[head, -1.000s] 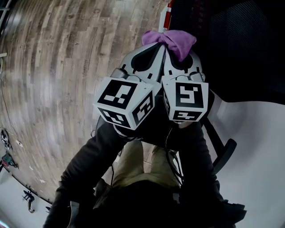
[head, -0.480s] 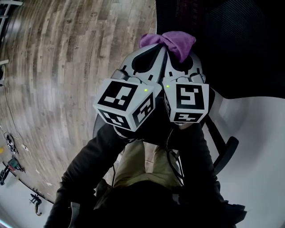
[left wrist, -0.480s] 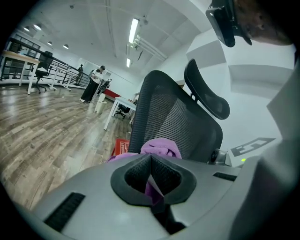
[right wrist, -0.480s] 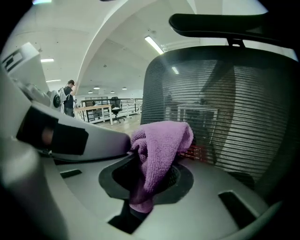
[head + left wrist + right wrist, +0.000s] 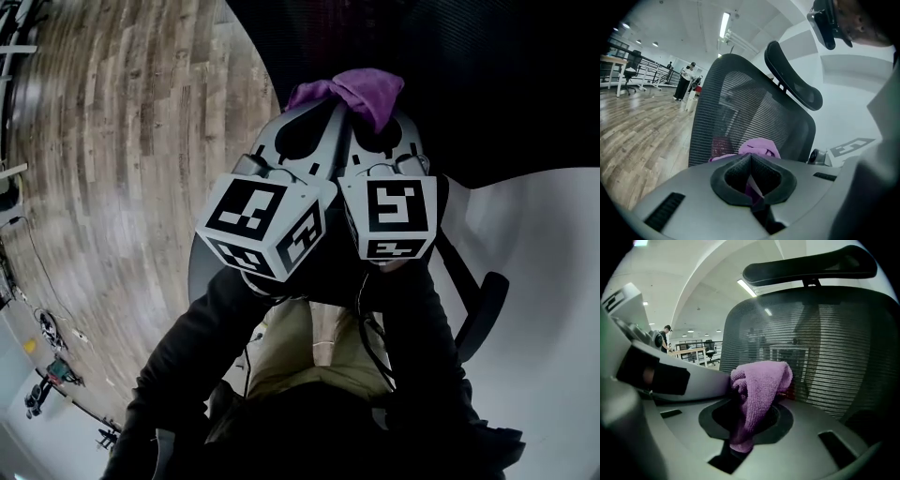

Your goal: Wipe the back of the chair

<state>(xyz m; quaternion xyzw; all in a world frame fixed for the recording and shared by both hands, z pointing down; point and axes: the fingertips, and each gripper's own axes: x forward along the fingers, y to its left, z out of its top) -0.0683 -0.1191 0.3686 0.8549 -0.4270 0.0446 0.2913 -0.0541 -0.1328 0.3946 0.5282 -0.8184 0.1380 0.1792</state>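
A black mesh chair back (image 5: 469,84) fills the top of the head view, and it stands close ahead in the left gripper view (image 5: 740,108) and the right gripper view (image 5: 825,348). A purple cloth (image 5: 352,86) is bunched at the tips of both grippers, right in front of the mesh. My right gripper (image 5: 373,111) is shut on the cloth (image 5: 757,390), which bulges over its jaws. My left gripper (image 5: 317,105) lies pressed against the right one, shut, with a strip of the cloth (image 5: 758,149) caught between its jaws.
The chair's headrest (image 5: 794,77) juts above the mesh (image 5: 811,266). Wooden floor (image 5: 112,141) spreads to the left and a white surface (image 5: 553,281) to the right. A black curved chair part (image 5: 483,314) sits by my right arm. People (image 5: 684,82) and desks stand far off.
Both grippers, still side by side with the cloth, have come closer to the chair back. The black mesh now reaches further left behind the cloth.
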